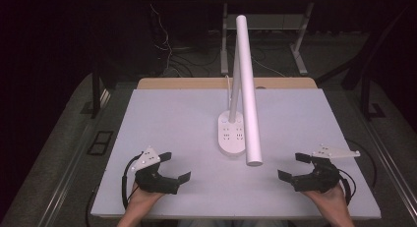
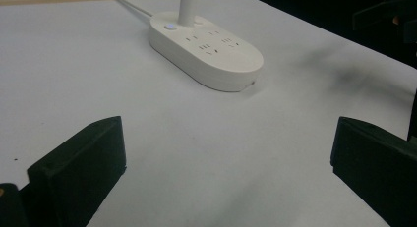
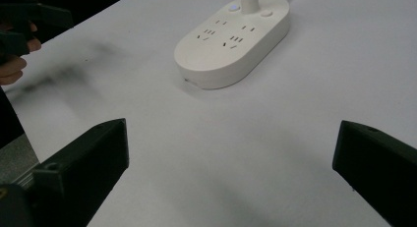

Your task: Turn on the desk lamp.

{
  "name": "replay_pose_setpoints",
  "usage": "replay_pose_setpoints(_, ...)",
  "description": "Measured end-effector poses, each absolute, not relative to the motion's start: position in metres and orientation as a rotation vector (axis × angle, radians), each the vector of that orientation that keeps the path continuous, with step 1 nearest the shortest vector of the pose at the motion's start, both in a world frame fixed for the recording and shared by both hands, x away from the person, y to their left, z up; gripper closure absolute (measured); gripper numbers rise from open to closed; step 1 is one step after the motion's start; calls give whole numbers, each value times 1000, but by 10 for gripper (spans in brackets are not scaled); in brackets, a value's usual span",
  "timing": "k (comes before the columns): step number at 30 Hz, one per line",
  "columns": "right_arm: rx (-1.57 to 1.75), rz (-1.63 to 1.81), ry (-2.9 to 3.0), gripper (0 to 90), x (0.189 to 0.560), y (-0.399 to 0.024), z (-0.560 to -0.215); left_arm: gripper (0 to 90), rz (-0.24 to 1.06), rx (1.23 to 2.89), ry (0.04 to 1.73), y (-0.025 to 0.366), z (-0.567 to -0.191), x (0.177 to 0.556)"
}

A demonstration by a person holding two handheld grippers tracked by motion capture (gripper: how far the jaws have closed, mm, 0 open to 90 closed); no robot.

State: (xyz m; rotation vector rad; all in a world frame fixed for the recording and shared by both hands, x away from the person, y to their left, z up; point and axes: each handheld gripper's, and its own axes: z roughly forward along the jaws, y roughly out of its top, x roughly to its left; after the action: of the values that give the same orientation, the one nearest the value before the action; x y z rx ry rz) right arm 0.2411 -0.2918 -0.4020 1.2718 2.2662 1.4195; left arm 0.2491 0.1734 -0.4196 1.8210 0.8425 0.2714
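At the near edge of the white table [image 1: 162, 114], the person's two hands are resting well apart, each holding a gripper. The left gripper [image 1: 176, 166] is sitting with its jaws spread wide and nothing between them; the right gripper [image 1: 294, 166] is likewise gaping and empty. Farther in, between them, a white lamp base [image 1: 231, 134] with sockets is standing at the table's middle, its long lamp head [image 1: 249, 89] reaching toward the person.
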Motion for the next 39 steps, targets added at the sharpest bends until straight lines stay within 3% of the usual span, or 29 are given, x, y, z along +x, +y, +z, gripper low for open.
replay_pose_setpoints(39, 1304, 1388, 2314, 2, 246, -294, -398, 0, 264, 1808, 857, 176, -421, 250)
